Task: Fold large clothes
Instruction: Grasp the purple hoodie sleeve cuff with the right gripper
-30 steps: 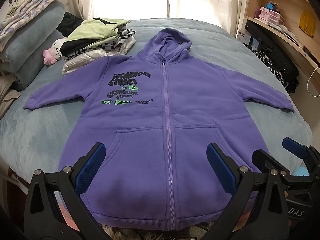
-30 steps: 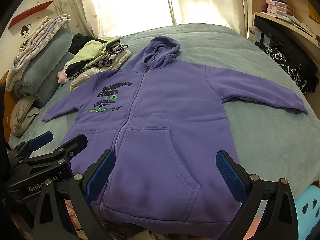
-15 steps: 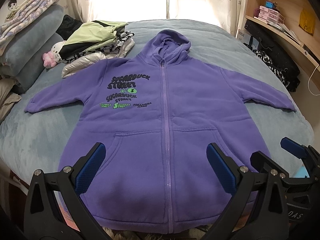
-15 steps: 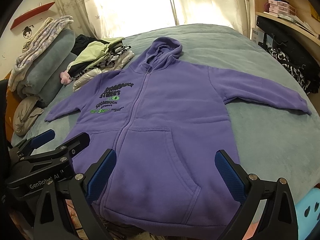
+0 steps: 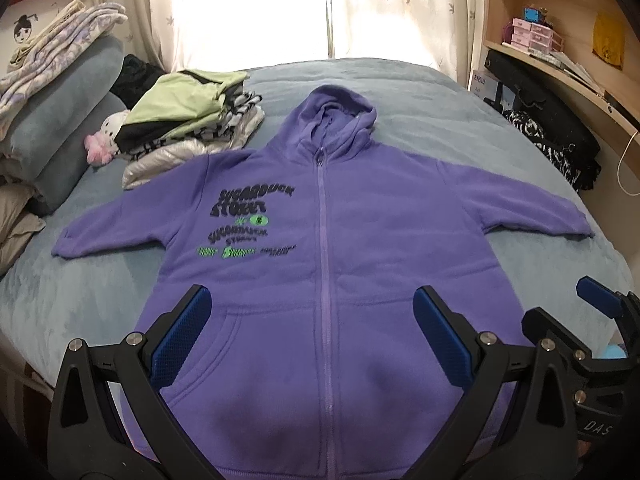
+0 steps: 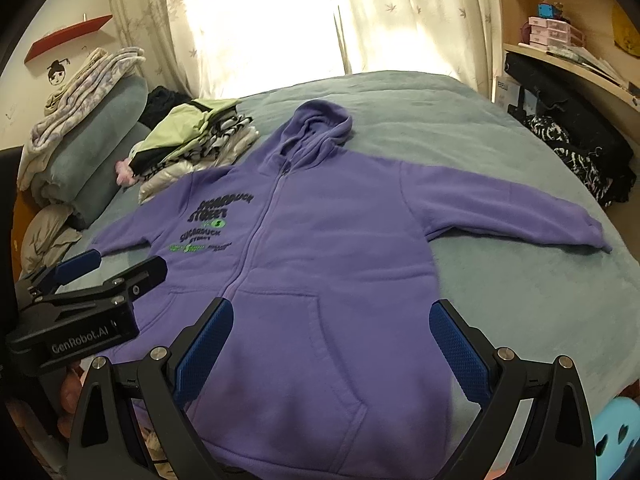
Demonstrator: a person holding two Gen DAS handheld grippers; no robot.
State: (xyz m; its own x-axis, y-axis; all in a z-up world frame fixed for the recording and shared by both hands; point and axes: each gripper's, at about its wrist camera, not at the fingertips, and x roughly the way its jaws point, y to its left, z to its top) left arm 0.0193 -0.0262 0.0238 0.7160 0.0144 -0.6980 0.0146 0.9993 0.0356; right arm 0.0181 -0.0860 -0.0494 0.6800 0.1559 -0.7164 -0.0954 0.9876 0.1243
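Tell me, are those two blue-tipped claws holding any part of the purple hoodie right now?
No. The left gripper and right gripper both stand open with nothing between their fingers, and the purple hoodie lies spread flat on the bed.

Both wrist views face the hoodie [image 5: 320,280] from its hem.

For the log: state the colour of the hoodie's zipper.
Light purple zipper, matching the hoodie; clearest in left wrist view.

Before you the hoodie [image 5: 320,264] lies flat on the bed [image 5: 440,120], hood away from you; the stack of folded clothes [image 5: 192,120] sits beyond its left sleeve, pillows [image 5: 68,108] further left.
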